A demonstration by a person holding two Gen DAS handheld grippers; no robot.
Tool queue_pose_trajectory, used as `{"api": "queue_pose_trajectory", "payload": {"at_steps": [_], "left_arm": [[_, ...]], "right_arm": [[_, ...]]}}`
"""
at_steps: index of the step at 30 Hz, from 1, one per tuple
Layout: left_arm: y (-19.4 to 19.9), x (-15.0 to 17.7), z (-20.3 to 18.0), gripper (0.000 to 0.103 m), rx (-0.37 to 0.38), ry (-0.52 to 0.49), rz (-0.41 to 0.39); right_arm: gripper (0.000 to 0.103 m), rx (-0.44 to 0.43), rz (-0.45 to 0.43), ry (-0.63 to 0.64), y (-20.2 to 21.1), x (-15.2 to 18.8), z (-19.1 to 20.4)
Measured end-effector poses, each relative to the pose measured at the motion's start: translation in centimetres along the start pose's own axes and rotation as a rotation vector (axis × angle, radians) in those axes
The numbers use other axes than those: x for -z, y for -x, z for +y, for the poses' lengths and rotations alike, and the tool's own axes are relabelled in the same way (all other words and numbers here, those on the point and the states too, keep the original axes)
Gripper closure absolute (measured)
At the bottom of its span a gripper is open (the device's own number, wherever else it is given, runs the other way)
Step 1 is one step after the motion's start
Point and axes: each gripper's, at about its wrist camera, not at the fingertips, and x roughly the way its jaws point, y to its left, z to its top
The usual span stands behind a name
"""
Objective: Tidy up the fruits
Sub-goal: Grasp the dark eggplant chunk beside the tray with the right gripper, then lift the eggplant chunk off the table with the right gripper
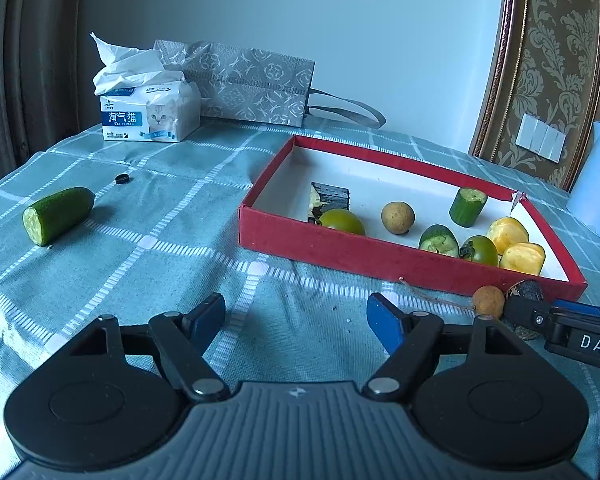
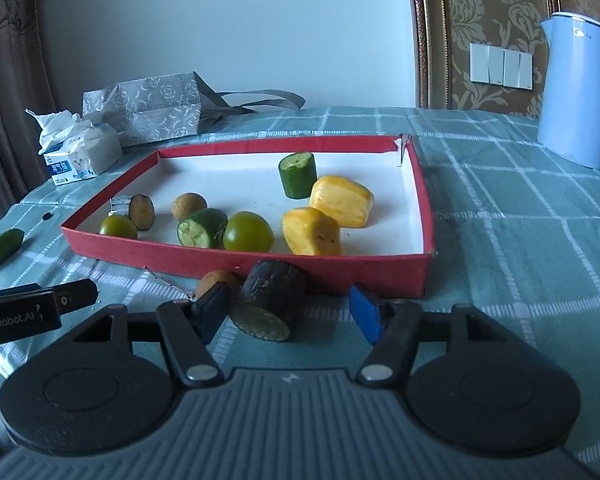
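The right gripper [image 2: 290, 314] is standing with jaws apart around a dark-skinned fruit chunk [image 2: 270, 304], only its left pad touching. The chunk is lying on the checked tablecloth [image 2: 520, 248] against the red tray [image 2: 380, 270]. The left gripper [image 1: 296, 320] is hovering open, empty.

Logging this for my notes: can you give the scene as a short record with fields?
surface: checked tablecloth
container: red box holding fruit pieces
left outside box: cucumber piece, dark cut piece, small brown fruit
left tongs: open, empty
right tongs: open around the dark cut piece, right pad clear of it
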Motion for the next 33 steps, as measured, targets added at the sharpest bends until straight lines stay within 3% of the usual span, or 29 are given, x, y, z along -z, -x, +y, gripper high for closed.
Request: {"api": "queue_pose_trajectory", "payload": {"at_steps": [22, 23, 24, 25, 33], "left_arm": [[-0.1, 0.1, -0.1, 0.023, 0.01, 0.002, 0.005], [-0.1, 0.0, 0.0, 0.023, 0.01, 0.002, 0.005], [-0.1, 0.0, 0.0, 0.023, 0.01, 0.002, 0.005], [-0.1, 0.0, 0.0, 0.022, 0.01, 0.002, 0.005], [0.0, 0.0, 0.0, 0.022, 0.011, 0.004, 0.005]], "right_arm": [[0.043, -0.081, 0.012, -0.083, -0.5, 0.2, -0.2], [0.048, -0.091, 0.011, -0.095, -0.4, 0.3, -0.3], [0.062, -0.117, 0.014, -0.115, -0.4, 0.2, -0.5], [0.069, -0.133, 0.016, -0.129, -0.4, 0.3, -0.7], [0.068, -0.135, 0.023, -0.082, -0.2, 0.6, -0.1]]}}
